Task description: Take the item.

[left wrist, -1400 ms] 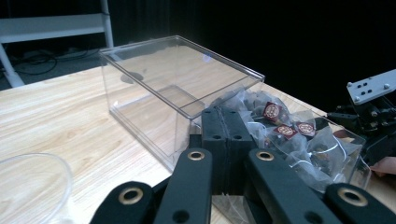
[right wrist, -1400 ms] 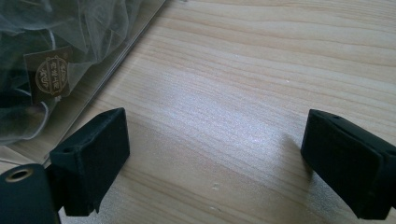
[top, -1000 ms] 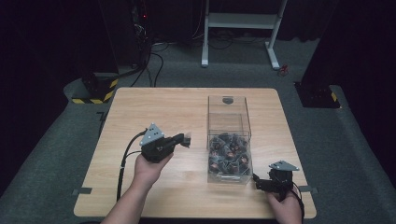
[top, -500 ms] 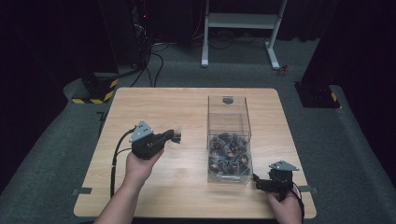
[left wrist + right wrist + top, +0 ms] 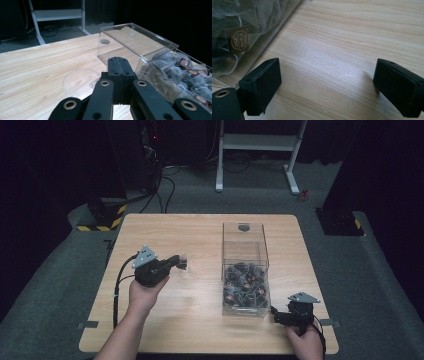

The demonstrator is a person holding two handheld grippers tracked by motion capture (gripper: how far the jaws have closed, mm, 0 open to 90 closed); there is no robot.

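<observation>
My left gripper [image 5: 182, 263] is held above the table's left half, its jaws pointing right toward a clear box [image 5: 245, 245]. The jaws are pressed together, shut on the edge of a clear round plastic cup [image 5: 80, 82], which hangs tilted just left of the fingertips [image 5: 119, 72]. The near end of the box [image 5: 140, 47] is heaped with dark tea bags [image 5: 245, 287] in see-through wrappers [image 5: 180, 72]. My right gripper [image 5: 275, 316] rests on the table at the box's near right corner, its jaws [image 5: 329, 82] wide open over bare wood with nothing between them.
The wooden table [image 5: 200, 235] has bare room to the left of and behind the box. The box wall and tea bags [image 5: 239, 37] lie close to the left of my right gripper. Cables and a white stand [image 5: 255, 150] sit on the floor beyond the table.
My left gripper has drawn back to the left, away from the box, and risen slightly, the clear cup moving with it. The right gripper has stayed put.
</observation>
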